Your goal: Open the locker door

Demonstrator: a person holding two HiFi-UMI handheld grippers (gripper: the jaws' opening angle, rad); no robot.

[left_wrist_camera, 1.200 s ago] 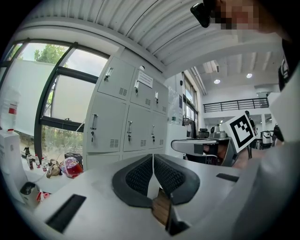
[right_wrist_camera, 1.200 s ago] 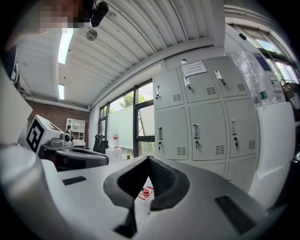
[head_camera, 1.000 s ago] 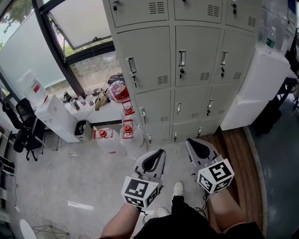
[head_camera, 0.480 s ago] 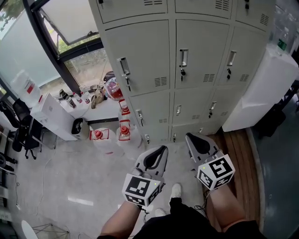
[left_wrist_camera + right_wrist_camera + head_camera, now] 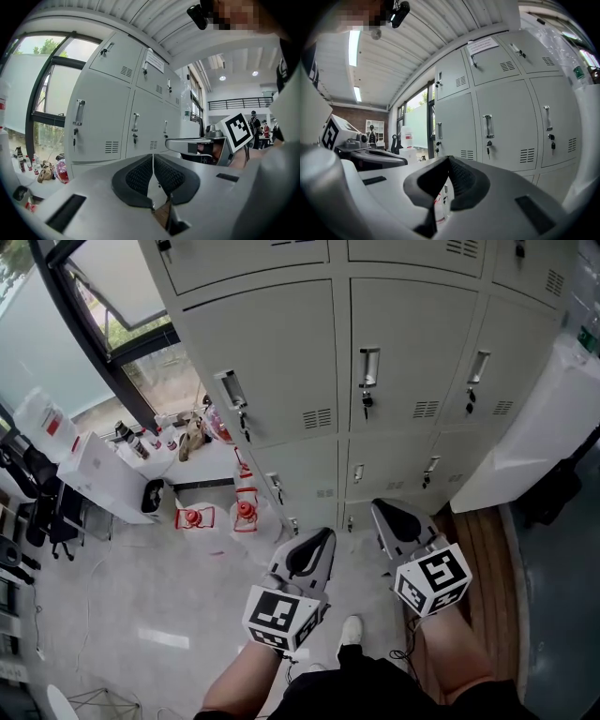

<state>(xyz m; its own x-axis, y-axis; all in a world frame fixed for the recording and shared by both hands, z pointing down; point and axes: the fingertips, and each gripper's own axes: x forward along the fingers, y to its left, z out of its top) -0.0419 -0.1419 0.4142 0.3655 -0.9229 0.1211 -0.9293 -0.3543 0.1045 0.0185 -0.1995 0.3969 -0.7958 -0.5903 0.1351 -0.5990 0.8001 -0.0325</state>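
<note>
- Facing the locker bank (image 5: 281,352), the person holds both tools low and about level, jaws aimed at 12 o'clock. This reads as the approach stage: every door in view is shut and none is touched.
- Left gripper (image 5: 319,542): pads pressed together with nothing between them. It sits at 9 o'clock of the right gripper (image 5: 382,514), likely carried as the idle tool.
- Right gripper: jaws closed and empty, judged a carry posture. They would have to part before taking a handle.
- Locker door (image 5: 412,343): the centre door of the middle row, at 12 o'clock of the right gripper and well apart from it, looks the likeliest target, though which door is meant cannot be told.
- Handle (image 5: 369,365): upright, near the door's left edge, with a key (image 5: 366,401) below it. The hinge is therefore probably on the right.
- Red-capped jugs (image 5: 246,512): on the floor at 10 o'clock of the left gripper, beside the lowest lockers.
</note>
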